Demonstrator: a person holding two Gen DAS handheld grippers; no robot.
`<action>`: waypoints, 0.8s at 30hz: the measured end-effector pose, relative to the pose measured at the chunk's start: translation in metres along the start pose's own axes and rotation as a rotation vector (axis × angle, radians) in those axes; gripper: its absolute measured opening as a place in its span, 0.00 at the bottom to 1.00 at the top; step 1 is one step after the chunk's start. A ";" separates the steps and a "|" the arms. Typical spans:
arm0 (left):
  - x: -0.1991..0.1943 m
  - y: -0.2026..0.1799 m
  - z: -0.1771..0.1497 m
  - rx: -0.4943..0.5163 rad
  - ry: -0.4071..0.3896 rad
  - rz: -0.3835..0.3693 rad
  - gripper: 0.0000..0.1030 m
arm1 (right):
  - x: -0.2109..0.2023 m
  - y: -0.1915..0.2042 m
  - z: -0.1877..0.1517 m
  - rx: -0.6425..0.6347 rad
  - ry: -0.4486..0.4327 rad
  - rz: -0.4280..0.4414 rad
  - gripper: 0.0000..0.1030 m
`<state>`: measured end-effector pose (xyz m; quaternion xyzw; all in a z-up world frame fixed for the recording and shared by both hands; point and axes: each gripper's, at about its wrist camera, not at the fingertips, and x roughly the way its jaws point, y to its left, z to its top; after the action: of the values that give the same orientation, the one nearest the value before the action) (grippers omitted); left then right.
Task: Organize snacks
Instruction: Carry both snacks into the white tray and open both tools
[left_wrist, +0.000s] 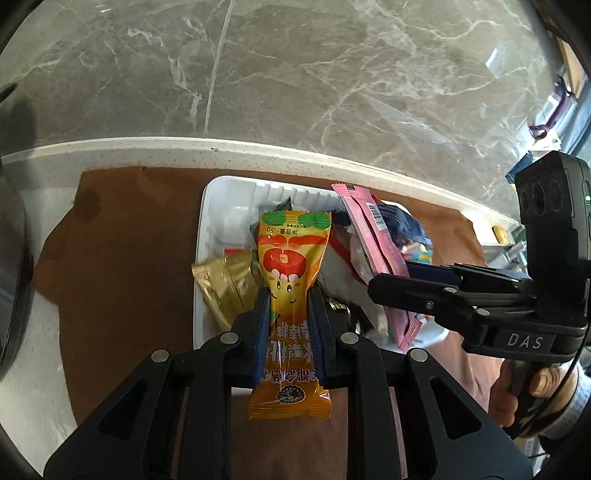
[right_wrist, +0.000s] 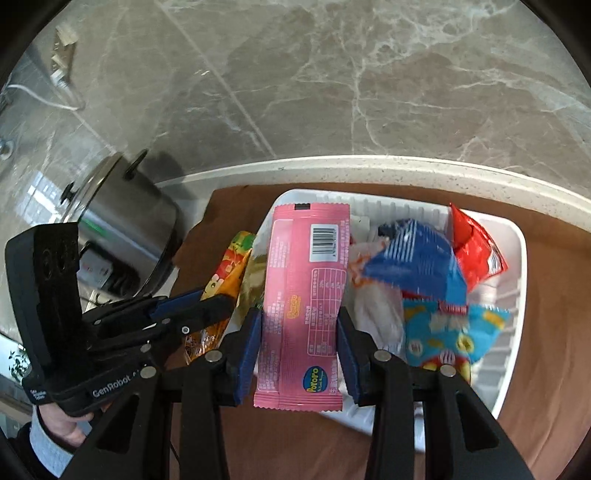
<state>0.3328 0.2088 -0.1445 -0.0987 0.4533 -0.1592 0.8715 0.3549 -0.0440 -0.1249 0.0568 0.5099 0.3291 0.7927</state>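
Right now you've got both grippers loaded over the white tray (left_wrist: 207, 221). Left gripper (left_wrist: 286, 306): fingers clamped on the orange snack pack (left_wrist: 291, 258), gripped mid-length w/ both ends free. Right gripper (right_wrist: 299, 332): fingers pinched on the pink wafer pack (right_wrist: 306, 266). Both packs hang clear of the pile, prob so you can sort them w/o dragging others. Tray sits on a brown mat (left_wrist: 122, 258) on the table (left_wrist: 110, 151).

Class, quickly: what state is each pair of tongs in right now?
Left tongs: shut on the orange snack packet.
Right tongs: shut on the pink snack packet.
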 end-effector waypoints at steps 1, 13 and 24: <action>0.003 0.002 0.002 -0.001 0.002 -0.001 0.17 | 0.002 -0.001 0.001 0.004 0.001 -0.002 0.41; 0.045 0.012 0.018 -0.014 0.024 0.023 0.20 | 0.030 -0.005 0.016 0.005 0.009 -0.053 0.43; 0.048 0.010 0.022 -0.019 0.000 0.095 0.61 | 0.018 0.003 0.018 -0.048 -0.047 -0.096 0.65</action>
<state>0.3788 0.2008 -0.1718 -0.0854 0.4592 -0.1130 0.8770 0.3730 -0.0266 -0.1291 0.0208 0.4852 0.3012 0.8206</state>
